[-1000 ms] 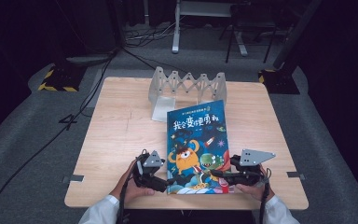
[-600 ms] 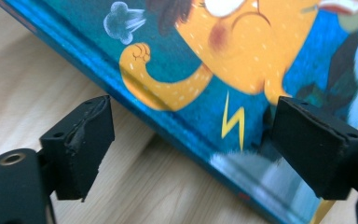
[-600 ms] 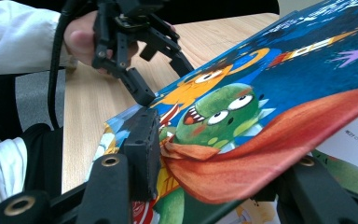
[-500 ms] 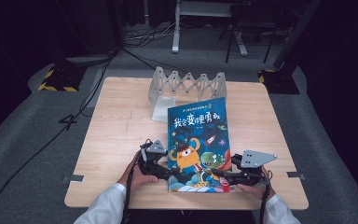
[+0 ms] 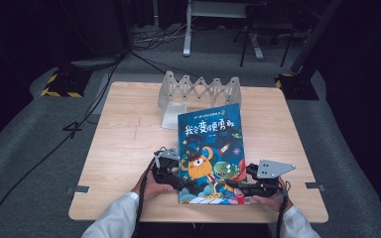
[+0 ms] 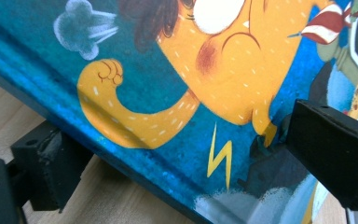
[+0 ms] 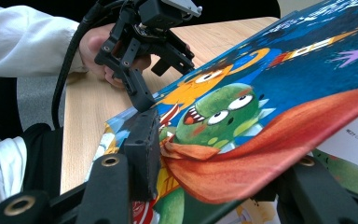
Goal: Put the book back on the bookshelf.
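Left gripper [image 5: 174,179] just opening wide astride picture book [image 5: 211,148], right gripper [image 5: 238,186] clamping its cover

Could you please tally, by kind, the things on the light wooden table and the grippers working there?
Blue picture books with cartoon monsters on the cover: 1
Pale grey zigzag folding racks: 1
Hand-held black two-jaw grippers: 2, the left gripper with jaws just opening astride the book's edge, and the right gripper clamped on the cover
Total: 4
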